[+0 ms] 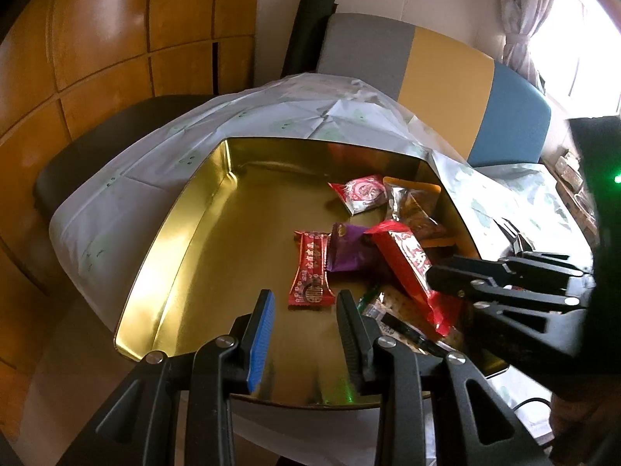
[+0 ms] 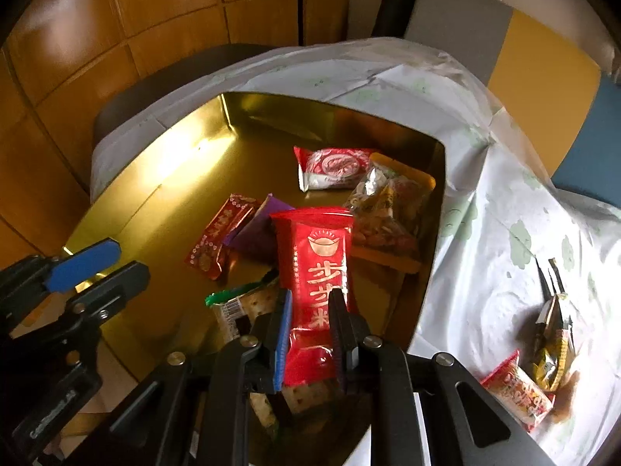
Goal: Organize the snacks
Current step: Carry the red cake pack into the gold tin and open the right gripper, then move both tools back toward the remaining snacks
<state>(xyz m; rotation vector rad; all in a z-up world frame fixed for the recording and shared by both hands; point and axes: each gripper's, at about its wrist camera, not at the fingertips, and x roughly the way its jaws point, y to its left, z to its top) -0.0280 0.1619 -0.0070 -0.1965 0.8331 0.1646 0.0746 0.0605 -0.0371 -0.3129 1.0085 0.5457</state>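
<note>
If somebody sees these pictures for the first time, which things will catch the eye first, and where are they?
First comes the shiny gold tin, open on the white tablecloth, with snack packets gathered at its right side. Next is the long red packet in the middle, clamped at its near end by the right gripper. The left gripper hangs empty over the tin's near edge, and two more packets lie on the cloth at the right.

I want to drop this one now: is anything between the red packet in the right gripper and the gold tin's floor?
Yes. The red packet, gripped by the right gripper, hangs over a cracker pack lying in the gold tin. Bare floor lies further left.
</note>
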